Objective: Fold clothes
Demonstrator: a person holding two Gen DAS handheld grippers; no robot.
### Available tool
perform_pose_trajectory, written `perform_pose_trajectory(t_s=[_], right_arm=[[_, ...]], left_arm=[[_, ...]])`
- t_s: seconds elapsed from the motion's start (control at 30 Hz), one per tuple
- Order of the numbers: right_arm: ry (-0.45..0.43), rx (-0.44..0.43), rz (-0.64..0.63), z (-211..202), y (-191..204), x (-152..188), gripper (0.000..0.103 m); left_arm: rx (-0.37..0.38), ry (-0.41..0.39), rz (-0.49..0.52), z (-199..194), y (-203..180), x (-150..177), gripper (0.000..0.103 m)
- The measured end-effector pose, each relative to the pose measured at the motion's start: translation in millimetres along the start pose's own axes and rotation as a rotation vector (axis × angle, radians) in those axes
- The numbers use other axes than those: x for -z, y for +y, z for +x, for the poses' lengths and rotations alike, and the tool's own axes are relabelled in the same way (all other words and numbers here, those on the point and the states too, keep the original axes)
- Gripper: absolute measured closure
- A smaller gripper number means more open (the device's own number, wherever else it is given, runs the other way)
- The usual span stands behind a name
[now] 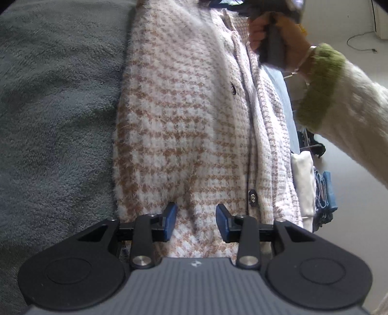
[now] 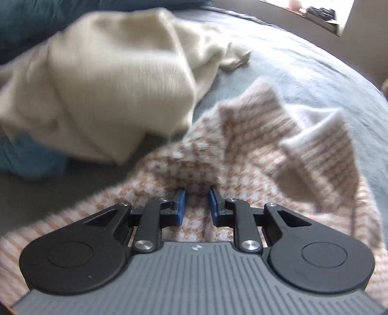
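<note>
Lying lengthwise on a grey fleece blanket (image 1: 55, 116), the fuzzy pink-and-tan houndstooth cardigan (image 1: 184, 126) fills the middle of the left wrist view, two dark buttons down its front edge. Nearest the lens, the left gripper (image 1: 196, 221) points down at the hem; its jaws stand partly apart with a raised fold of knit between the blue pads (image 1: 171, 218), though whether they pinch it cannot be told. Right of the cardigan, at the blanket's edge, a white garment (image 1: 304, 184) and some blue denim (image 1: 327, 191) hang. Farther up, the person's right hand (image 1: 274, 36) grips a grey handle, its cuff (image 1: 320, 84) green on a cream sleeve. In the right wrist view, the right gripper (image 2: 197, 206) has its jaws narrowly spaced, knit bunched between them; the fabric rises into peaked folds just beyond, so the jaws appear closed on the cardigan. Past it, to the left, a cream sweater (image 2: 101, 80) lies crumpled on the blanket, partly over something teal-blue (image 2: 31, 160). The picture is motion-blurred. A bright window ledge (image 2: 315, 12) shows at far right.
</note>
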State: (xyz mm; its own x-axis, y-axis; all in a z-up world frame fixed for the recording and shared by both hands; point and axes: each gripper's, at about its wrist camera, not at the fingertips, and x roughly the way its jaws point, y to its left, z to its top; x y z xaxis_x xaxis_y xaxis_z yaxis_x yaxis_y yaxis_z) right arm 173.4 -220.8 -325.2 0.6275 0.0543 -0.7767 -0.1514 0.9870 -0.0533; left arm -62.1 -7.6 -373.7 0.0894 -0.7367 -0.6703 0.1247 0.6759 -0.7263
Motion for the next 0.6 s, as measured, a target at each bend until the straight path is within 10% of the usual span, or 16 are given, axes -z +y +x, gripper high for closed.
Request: perform_pose_trajectory(t_s=[0.3, 0.6], right_arm=[[-0.014, -0.027, 0.149, 61.3, -22.6, -20.4, 0.076], [-0.036, -0.138, 0.221, -28.2, -27.3, -4.0, 0.076]], left_arm=[[0.010, -0.028, 0.034, 4.2, -1.1, 6.9, 0.066], [0.034, -0.033, 0.046, 4.0, 4.6, 16.2, 0.066]])
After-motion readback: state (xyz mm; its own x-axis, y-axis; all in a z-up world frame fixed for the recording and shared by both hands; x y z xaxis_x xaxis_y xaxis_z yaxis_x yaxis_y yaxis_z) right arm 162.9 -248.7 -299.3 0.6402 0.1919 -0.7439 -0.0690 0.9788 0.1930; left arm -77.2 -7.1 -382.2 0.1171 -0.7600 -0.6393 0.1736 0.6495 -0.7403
